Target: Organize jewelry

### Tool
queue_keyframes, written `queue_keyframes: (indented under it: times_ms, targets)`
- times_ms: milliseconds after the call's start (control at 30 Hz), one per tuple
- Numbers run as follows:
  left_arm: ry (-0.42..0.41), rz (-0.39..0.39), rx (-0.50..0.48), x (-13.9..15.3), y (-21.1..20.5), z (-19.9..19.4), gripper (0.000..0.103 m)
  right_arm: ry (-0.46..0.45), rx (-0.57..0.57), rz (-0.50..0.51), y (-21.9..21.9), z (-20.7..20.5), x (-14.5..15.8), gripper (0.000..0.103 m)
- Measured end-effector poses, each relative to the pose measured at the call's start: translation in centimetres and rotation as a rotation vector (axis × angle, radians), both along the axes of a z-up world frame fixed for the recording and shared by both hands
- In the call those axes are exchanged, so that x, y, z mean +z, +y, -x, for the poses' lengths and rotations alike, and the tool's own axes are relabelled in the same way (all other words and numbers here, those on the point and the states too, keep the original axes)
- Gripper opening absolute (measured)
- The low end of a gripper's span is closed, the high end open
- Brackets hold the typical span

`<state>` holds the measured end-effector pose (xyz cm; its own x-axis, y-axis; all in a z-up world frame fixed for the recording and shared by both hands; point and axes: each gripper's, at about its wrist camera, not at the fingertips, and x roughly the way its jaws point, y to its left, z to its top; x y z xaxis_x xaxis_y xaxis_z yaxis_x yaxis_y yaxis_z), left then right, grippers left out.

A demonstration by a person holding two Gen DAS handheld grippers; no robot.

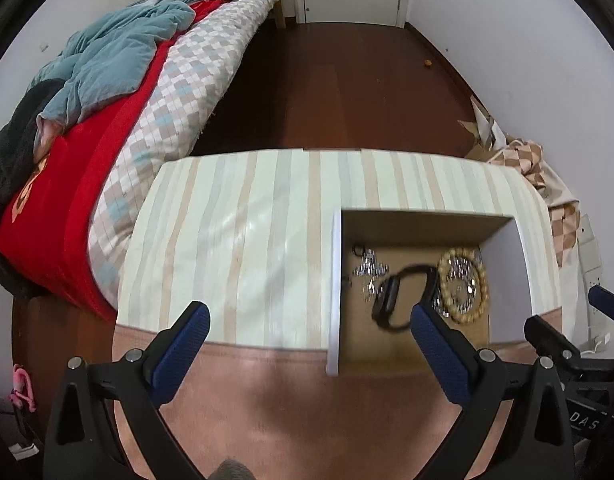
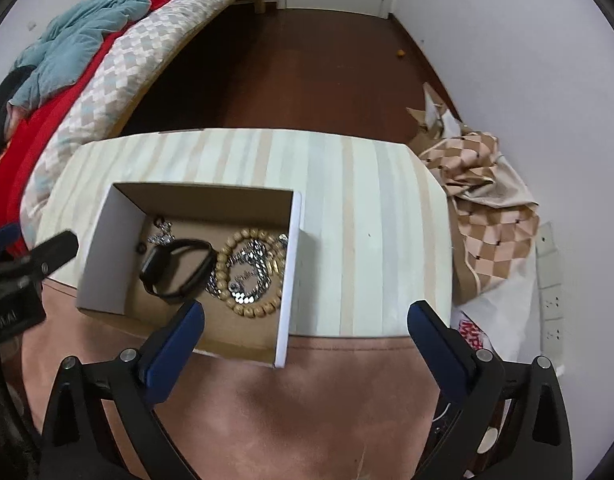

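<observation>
I hold both grippers, left (image 1: pixel 309 330) and right (image 2: pixel 305 328), spread wide and empty above the table (image 2: pixel 367 208). The watch (image 2: pixel 175 268), bead bracelet (image 2: pixel 249 272) and silver chain (image 2: pixel 247 268) lie together inside the open box (image 2: pixel 103 248).

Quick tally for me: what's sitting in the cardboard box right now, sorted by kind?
Black watch or fitness band: 1
Wooden bead bracelet: 1
Silver chain pieces: at least 2, one inside the bead ring, one tangled near the back left corner
Small dark ring: 1, too small to identify
Total: about 5 in the box
</observation>
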<state>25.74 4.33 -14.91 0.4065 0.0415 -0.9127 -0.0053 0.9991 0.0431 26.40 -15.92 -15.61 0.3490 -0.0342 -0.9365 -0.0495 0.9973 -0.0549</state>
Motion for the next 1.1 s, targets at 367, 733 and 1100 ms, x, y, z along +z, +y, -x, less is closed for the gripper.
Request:
queue_keyframes:
  times_ms: [367,733,1100]
  targets:
    - [-0.099,-0.017,0.009,4.3,-0.6,6.1,0.102,-0.099,-0.033,-0.012,-0.4,4.7,4.2,0.103]
    - [-0.253,-0.009,0.025,13.0,-1.0,14.2,0.102,-0.276,-0.034,-0.024,-0.9,13.2,13.9,0.103]
    - [-0.385,0.007,0.014,20.2,-0.9,20.8,0.102,-0.457,-0.031,-0.019,-0.7,22.0,23.4,0.103]
